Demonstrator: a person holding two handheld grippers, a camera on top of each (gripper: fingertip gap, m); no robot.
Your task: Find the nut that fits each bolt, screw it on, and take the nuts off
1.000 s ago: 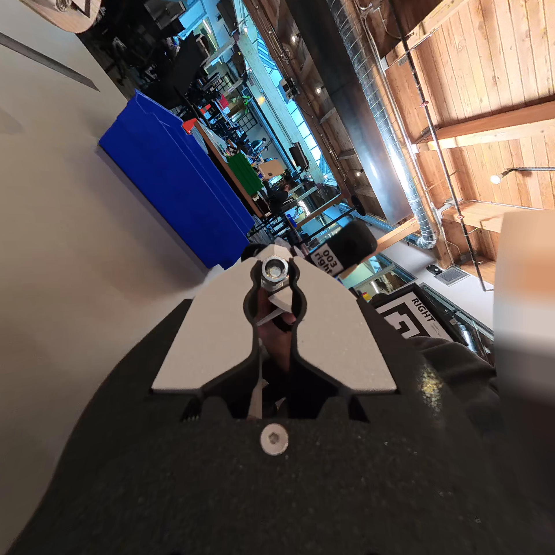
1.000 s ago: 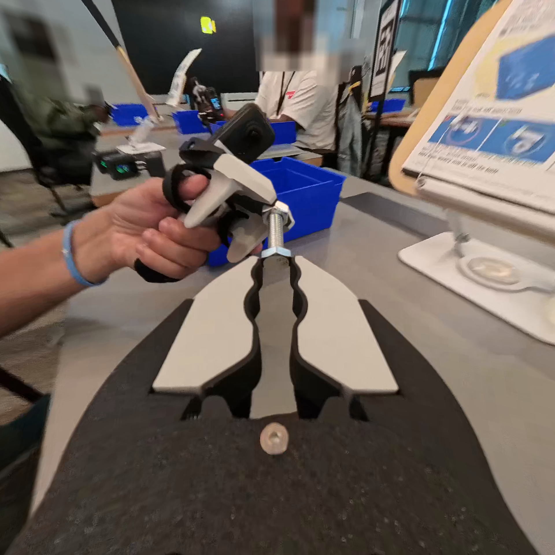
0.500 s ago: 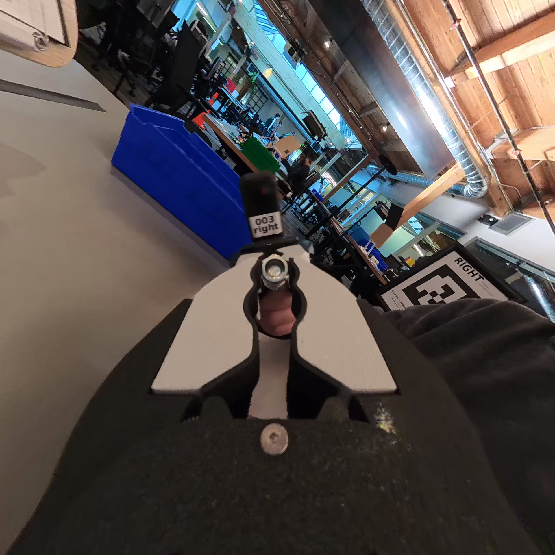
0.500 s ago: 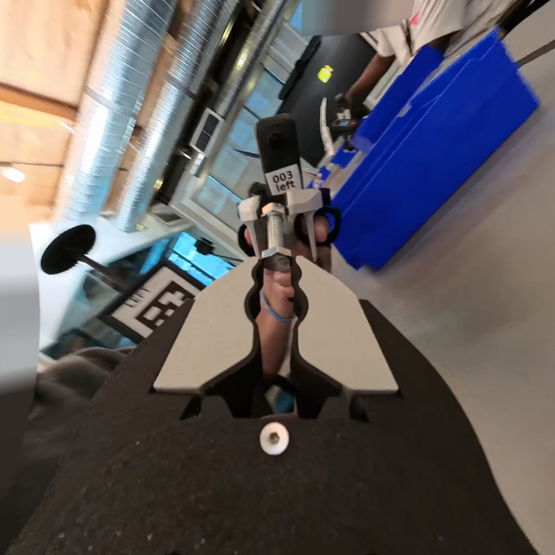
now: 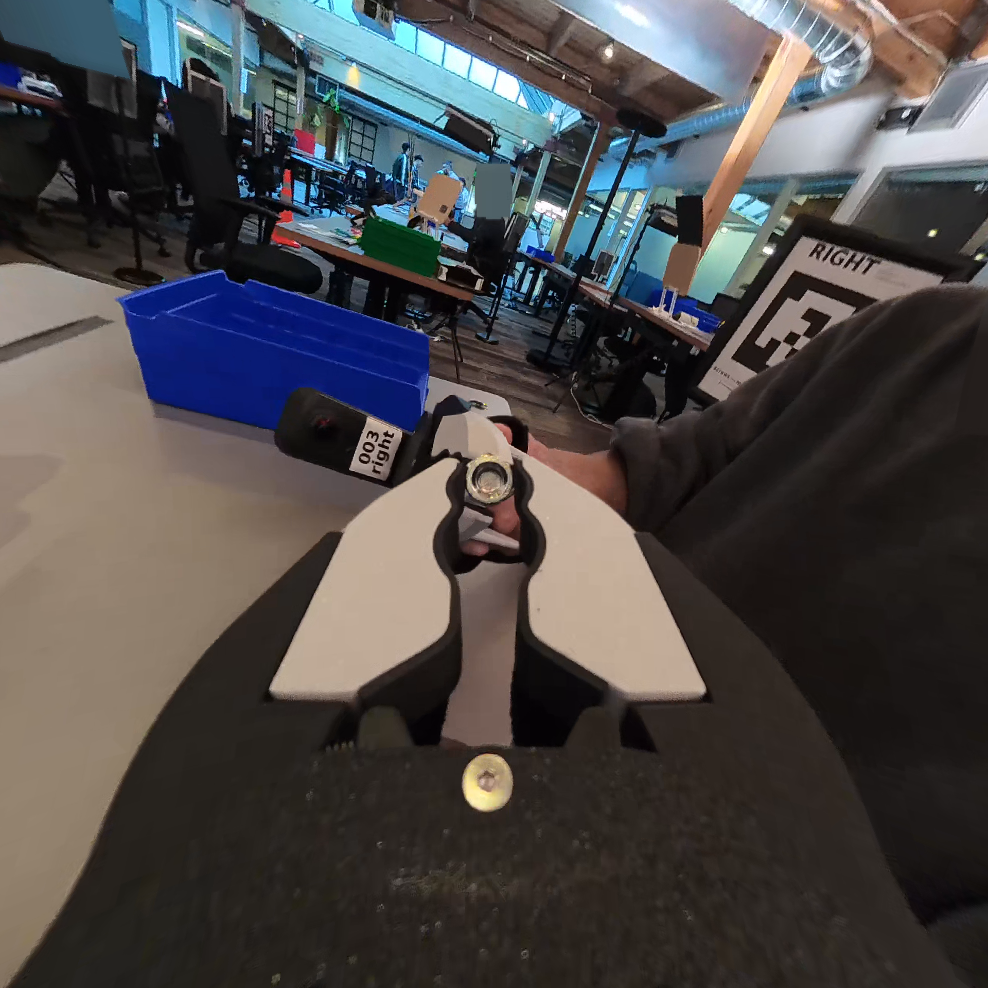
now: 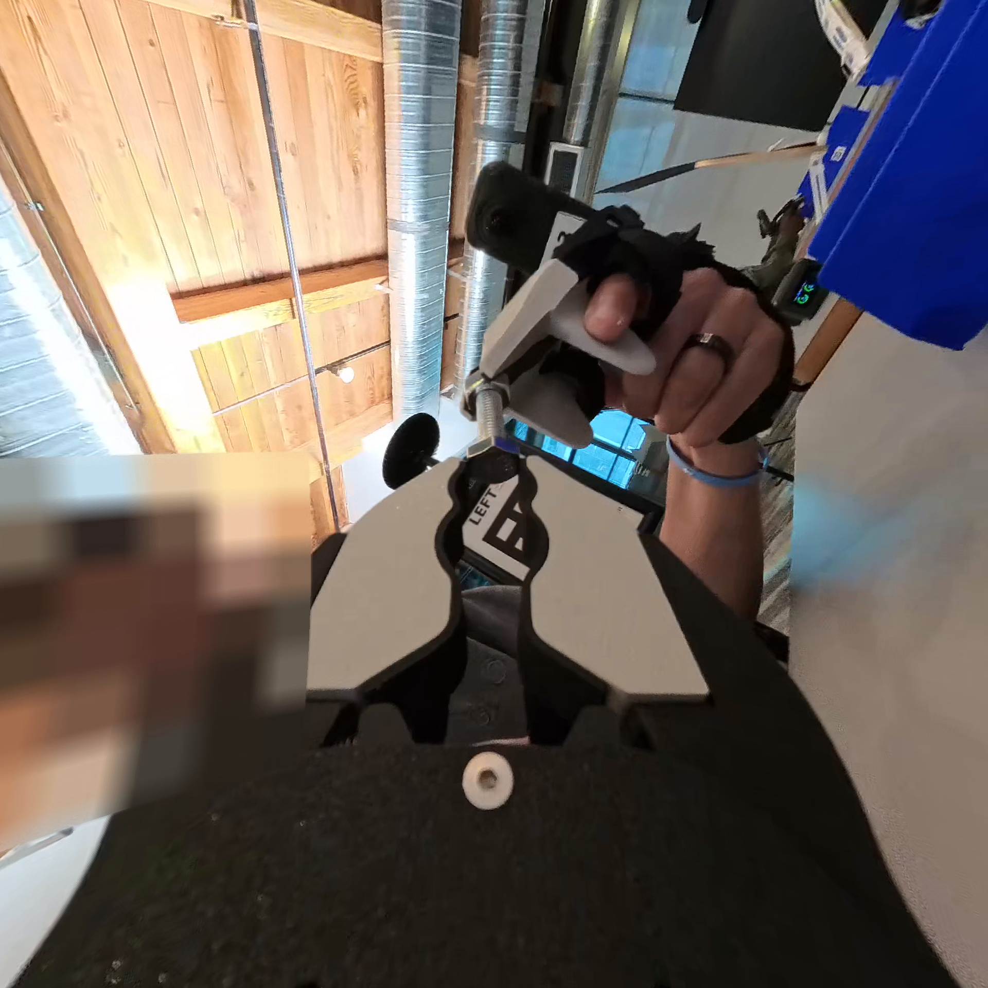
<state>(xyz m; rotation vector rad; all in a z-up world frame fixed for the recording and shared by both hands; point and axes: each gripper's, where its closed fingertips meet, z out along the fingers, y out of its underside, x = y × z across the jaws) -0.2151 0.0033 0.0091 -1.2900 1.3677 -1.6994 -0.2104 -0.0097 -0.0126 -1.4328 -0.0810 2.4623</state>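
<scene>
Left wrist view: left tongs [image 5: 489, 484] clenched on the nut [image 5: 487, 479], seen end-on, held above the bench [image 5: 107, 534].
Right wrist view: right tongs [image 6: 492, 470] grasp the bolt [image 6: 489, 414] by its head.
Risk: misaligned axes could cross-thread or slip.

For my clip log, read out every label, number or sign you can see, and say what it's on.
I can't quote writing; its bearers:
White sticker on the black camera: legible.
Framed black-and-white marker sign: heading legible, small print not.
Second framed sign, behind the fingers: partly hidden.
Watch screen: blurred.
</scene>
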